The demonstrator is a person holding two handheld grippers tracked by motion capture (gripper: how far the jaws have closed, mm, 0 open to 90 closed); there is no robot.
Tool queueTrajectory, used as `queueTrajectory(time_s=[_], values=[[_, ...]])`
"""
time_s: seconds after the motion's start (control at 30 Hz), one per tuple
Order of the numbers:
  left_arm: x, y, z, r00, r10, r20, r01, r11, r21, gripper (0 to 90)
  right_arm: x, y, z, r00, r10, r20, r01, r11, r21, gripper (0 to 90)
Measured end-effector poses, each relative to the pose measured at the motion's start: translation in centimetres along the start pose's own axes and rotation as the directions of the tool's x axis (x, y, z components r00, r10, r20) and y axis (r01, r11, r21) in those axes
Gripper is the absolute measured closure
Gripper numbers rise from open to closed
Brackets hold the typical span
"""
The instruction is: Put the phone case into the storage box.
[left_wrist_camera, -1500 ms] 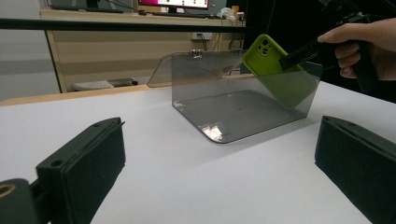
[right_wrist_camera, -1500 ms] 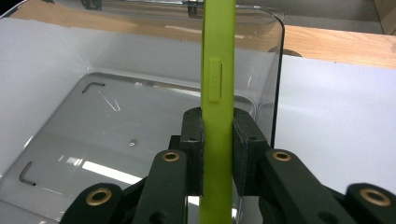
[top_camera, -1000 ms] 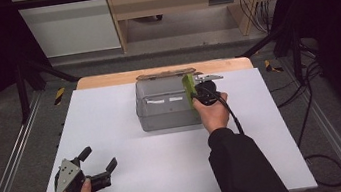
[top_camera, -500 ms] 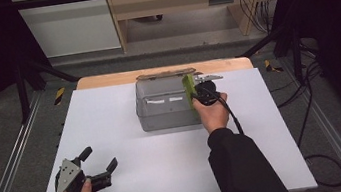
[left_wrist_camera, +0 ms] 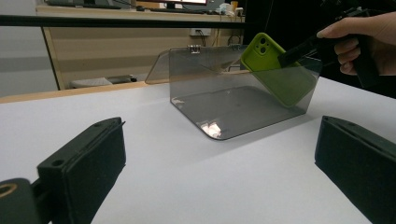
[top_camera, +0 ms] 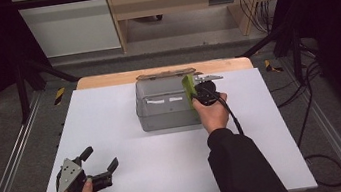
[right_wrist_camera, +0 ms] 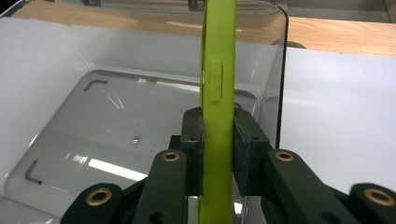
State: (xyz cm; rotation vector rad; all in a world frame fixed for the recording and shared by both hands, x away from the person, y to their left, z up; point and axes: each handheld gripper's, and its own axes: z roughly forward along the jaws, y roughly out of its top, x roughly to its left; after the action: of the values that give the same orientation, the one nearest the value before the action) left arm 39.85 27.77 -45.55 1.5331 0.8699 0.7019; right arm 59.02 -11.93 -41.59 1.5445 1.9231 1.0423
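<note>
A clear grey plastic box [top_camera: 160, 110] with its lid tipped open at the back stands at the table's far middle. My right gripper [top_camera: 191, 95] is shut on a lime green phone in its case [top_camera: 188, 89], held edge-up and tilted over the box's right end. In the right gripper view the green phone [right_wrist_camera: 216, 93] stands clamped between the two pads above the box floor [right_wrist_camera: 116, 135]. The left gripper view shows the phone [left_wrist_camera: 275, 70] partly inside the box [left_wrist_camera: 224, 107]. My left gripper [top_camera: 100, 162] rests open near the table's front left corner, nothing between its jaws.
The white table top [top_camera: 131, 157] stretches between the box and my left hand. A wooden strip [top_camera: 105, 80] runs along the far edge. Metal rails [top_camera: 3, 180] flank the table, and cables [top_camera: 308, 117] lie on the floor at the right.
</note>
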Motion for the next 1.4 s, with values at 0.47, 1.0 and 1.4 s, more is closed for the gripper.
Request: queueTrajectory(time_s=[0.47, 1.0, 1.4], values=[[0.0, 0.0, 0.0, 1.0000, -0.002, 0.000, 0.002, 1.0000, 0.007, 1.8, 0.1, 0.0, 0.0, 1.0000, 0.000, 0.009, 0.000, 1.000, 0.001, 75.5], [0.0, 0.0, 0.0, 1.0000, -0.003, 0.000, 0.003, 1.0000, 0.007, 1.9, 0.3, 0.0, -0.5, 0.9999, -0.005, 0.013, 0.005, 1.000, -0.012, 72.1], [-0.2, 0.0, 0.0, 1.0000, -0.002, 0.004, 0.002, 1.0000, 0.004, 1.9, 0.5, 0.4, -1.8, 0.9998, -0.012, -0.015, 0.012, 0.998, -0.054, 69.7]])
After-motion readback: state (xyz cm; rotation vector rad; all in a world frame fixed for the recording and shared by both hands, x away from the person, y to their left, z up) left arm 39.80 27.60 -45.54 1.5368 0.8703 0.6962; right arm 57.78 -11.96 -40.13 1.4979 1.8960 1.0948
